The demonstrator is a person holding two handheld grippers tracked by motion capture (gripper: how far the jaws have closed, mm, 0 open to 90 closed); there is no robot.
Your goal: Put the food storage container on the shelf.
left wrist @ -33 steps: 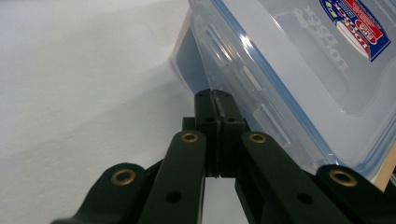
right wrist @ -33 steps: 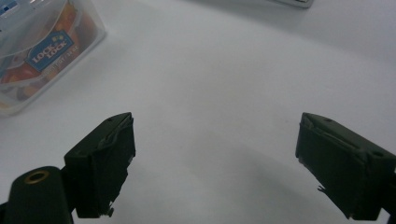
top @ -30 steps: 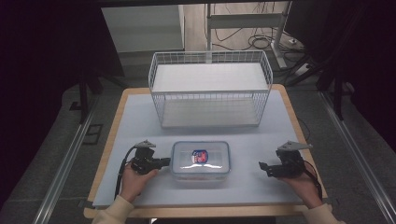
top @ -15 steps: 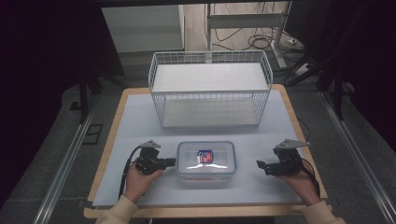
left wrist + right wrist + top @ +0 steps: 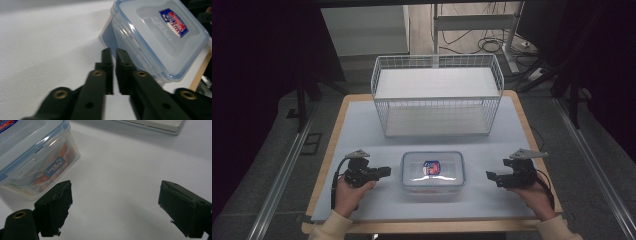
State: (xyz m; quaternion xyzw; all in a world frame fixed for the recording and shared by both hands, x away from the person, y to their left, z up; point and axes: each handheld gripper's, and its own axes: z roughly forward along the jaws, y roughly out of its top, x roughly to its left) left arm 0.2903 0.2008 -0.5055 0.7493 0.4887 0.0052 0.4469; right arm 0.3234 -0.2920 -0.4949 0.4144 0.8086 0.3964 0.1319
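Left tongs (image 5: pixel 113 53) have just been parting, a narrow gap, apparently just short of the lidded plastic food container (image 5: pixel 432 173); right tongs (image 5: pixel 115 207) gape wide, empty.

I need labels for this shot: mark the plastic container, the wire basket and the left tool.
plastic container (image 5: pixel 432 172), high view, on the clear lid.
wire basket (image 5: pixel 437 108), high view, on the front wire wall.
left tool (image 5: pixel 114 53), left gripper view, between its two black tips.

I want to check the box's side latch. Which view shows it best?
The left gripper view: the clear box shows its lid and side latch close up. The right gripper view catches another latch; the high view shows the whole box, small.
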